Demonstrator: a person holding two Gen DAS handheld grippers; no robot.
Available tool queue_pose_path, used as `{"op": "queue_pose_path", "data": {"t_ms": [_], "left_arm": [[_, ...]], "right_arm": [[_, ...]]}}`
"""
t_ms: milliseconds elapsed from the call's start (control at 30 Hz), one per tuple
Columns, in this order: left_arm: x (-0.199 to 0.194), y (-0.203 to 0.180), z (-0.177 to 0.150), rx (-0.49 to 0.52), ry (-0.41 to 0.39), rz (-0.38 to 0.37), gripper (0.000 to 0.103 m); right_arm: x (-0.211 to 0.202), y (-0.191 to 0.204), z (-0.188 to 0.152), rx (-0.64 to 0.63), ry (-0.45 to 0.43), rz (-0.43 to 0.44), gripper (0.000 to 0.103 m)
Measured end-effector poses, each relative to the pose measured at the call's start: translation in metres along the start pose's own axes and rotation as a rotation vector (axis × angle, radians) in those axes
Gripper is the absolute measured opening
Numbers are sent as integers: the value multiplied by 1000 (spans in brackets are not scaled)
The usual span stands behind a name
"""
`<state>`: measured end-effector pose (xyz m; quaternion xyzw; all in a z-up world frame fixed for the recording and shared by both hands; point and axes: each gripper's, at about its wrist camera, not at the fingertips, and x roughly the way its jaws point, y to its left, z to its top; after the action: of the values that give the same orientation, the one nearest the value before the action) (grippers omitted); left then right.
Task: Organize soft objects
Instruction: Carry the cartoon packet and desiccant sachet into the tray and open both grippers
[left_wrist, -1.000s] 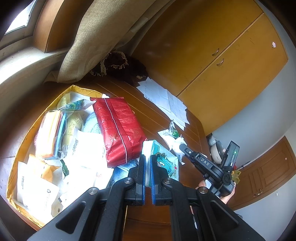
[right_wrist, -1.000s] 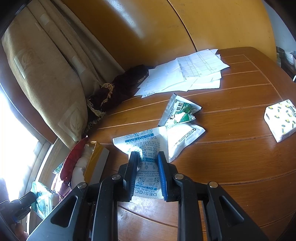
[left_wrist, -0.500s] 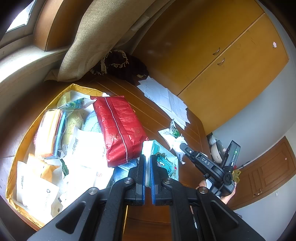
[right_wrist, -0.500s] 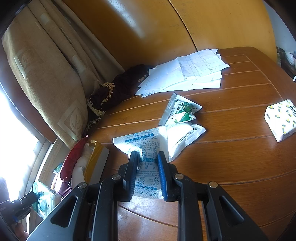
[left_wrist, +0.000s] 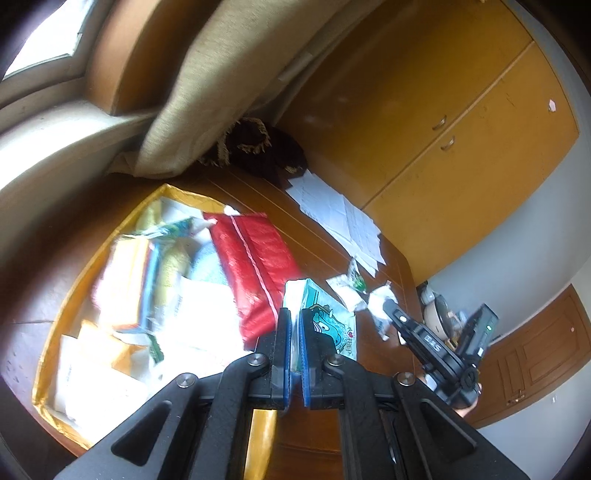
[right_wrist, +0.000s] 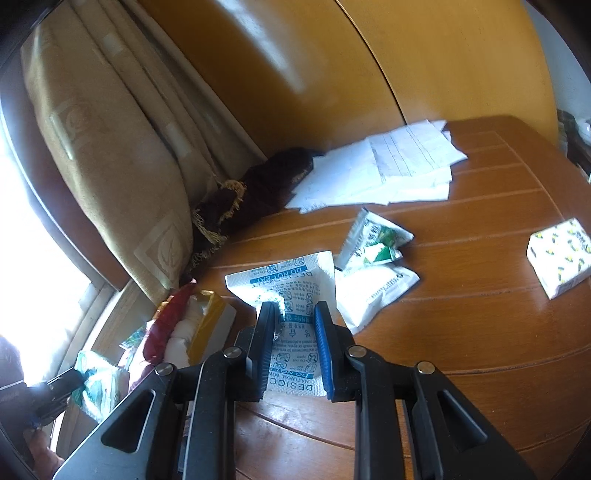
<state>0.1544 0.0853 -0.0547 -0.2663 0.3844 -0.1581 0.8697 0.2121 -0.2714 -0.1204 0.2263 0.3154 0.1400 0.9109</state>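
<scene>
My left gripper (left_wrist: 294, 314) is shut on a small tissue pack with a teal cartoon print (left_wrist: 328, 325), held just right of an open yellow box (left_wrist: 88, 266). The box is full of soft packs, among them a red pack (left_wrist: 255, 266). My right gripper (right_wrist: 295, 308) is shut on a white desiccant packet (right_wrist: 291, 288) with blue print, low over the wooden table (right_wrist: 461, 332). A second white packet (right_wrist: 373, 291) and a crumpled green-and-white sachet (right_wrist: 373, 240) lie just right of it. A white tissue pack with yellow and black marks (right_wrist: 557, 254) sits at the far right.
Loose sheets of paper (right_wrist: 388, 170) lie at the back of the table, beside a dark fringed cloth (right_wrist: 258, 184). A beige curtain (right_wrist: 110, 147) hangs at the left by the window. Wooden cupboards (left_wrist: 461, 122) stand behind the table.
The left gripper has shifted a little with the tissue pack, and its view is now blurred with the box lower and further right. The right gripper still holds the desiccant packet in place.
</scene>
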Motion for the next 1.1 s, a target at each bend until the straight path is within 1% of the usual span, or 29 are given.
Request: {"op": "queue_pose_path", "data": {"t_ms": [100, 167, 300, 400, 500, 667, 767, 833, 900, 967, 1000, 1033, 1100], "left_arm": [[-9, 14, 6, -17, -23, 17, 3], [-14, 24, 9, -26, -34, 26, 3], [-19, 42, 11, -44, -31, 36, 3], [-25, 51, 6, -41, -26, 44, 3], [-31, 61, 0, -39, -18, 58, 3], [-30, 74, -6, -40, 9, 64, 3], [-26, 76, -10, -16, 26, 73, 3], [-23, 76, -13, 7, 30, 99, 3], [-18, 77, -15, 9, 30, 129, 4], [-13, 76, -17, 15, 39, 153, 8], [-12, 75, -18, 20, 42, 162, 20], [-12, 75, -20, 25, 38, 167, 38], [-13, 72, -21, 36, 1, 182, 61]], "right_arm": [[-10, 13, 1, -16, -20, 64, 21], [-14, 25, 1, -25, -13, 115, 21], [-12, 65, -4, -73, 26, 219, 21], [0, 103, -7, -130, 82, 274, 21], [15, 136, -13, -199, 116, 285, 21], [51, 178, -20, -262, 182, 253, 21], [69, 187, -29, -270, 213, 217, 21], [77, 188, -34, -265, 227, 203, 22], [80, 188, -38, -255, 235, 199, 22], [78, 191, -43, -264, 234, 198, 22], [76, 192, -43, -265, 233, 201, 22], [74, 192, -43, -261, 232, 215, 22], [67, 190, -40, -255, 221, 241, 31]]}}
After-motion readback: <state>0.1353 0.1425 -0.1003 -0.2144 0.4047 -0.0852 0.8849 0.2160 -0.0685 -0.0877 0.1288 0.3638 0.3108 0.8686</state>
